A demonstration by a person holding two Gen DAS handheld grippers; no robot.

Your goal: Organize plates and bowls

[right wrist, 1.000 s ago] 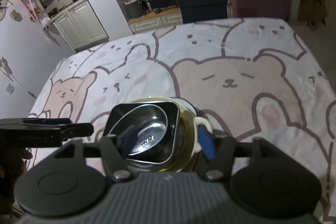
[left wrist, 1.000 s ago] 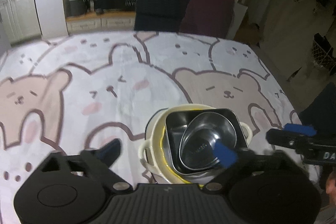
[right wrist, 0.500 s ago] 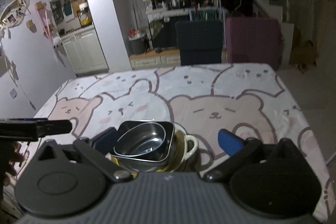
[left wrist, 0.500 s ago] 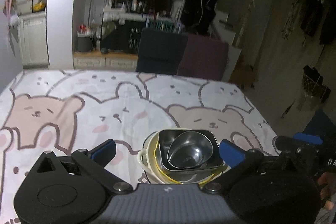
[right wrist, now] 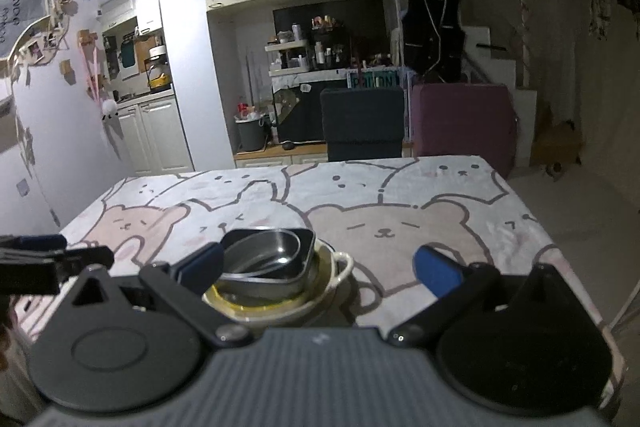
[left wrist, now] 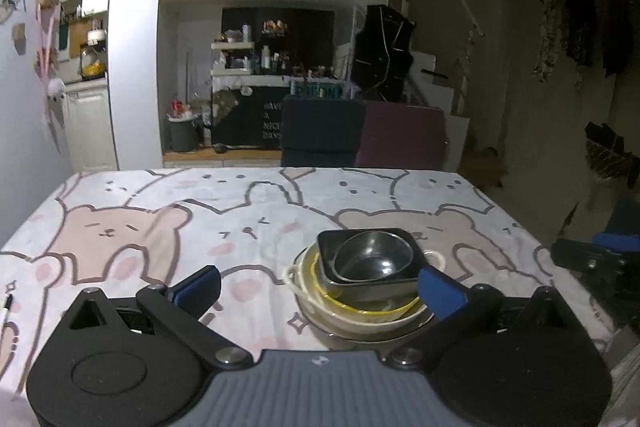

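Note:
A stack of dishes stands on the bear-print tablecloth (left wrist: 260,215). A cream two-handled bowl (left wrist: 360,321) is at the bottom, with a yellow-rimmed bowl inside it. Above these sits a dark square dish (left wrist: 328,247) holding a round steel bowl (left wrist: 374,261). My left gripper (left wrist: 320,289) is open just short of the stack, holding nothing. My right gripper (right wrist: 318,265) is open wide on the stack's other side, also holding nothing. In the right wrist view the steel bowl (right wrist: 264,255) shows just past the left fingertip (right wrist: 200,263). Each gripper shows at the edge of the other's view.
A dark blue chair (left wrist: 320,131) and a purple chair (left wrist: 400,135) stand at the table's far side. A pen (left wrist: 8,303) lies near the left table edge. The right edge of the table drops to the floor (right wrist: 560,195).
Both grippers have drawn back from the stack and tilted up, so the room now fills the views. The right jaws spread wide off the stack's rim. The left fingertip is no longer over the steel bowl.

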